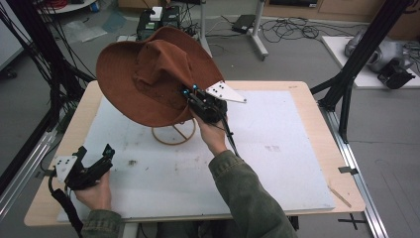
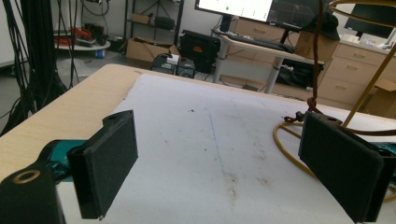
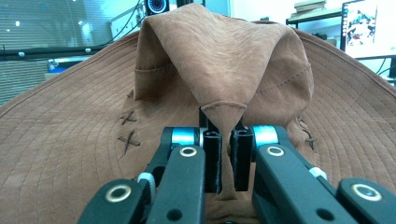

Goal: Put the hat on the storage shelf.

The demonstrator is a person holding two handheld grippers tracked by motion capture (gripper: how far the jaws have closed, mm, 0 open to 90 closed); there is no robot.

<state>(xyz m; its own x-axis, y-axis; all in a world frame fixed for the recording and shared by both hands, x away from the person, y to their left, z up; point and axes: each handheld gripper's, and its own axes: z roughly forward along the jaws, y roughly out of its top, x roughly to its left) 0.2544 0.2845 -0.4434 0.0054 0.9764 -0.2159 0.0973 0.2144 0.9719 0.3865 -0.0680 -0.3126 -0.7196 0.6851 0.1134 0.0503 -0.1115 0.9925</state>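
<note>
A brown wide-brimmed hat hangs tilted above a round wire stand on the white mat. My right gripper is shut on a fold of the hat's crown. In the right gripper view that pinched cloth runs between the two pads, and the hat spreads behind. My left gripper rests open near the table's front left corner, held by a hand. In the left gripper view its pads stand wide apart with nothing between them, and the wire stand is off to the right.
A white mat covers most of the wooden table. Black frame posts stand at the right and left. Cables and equipment lie on the floor beyond. A hanging cord runs down to the stand.
</note>
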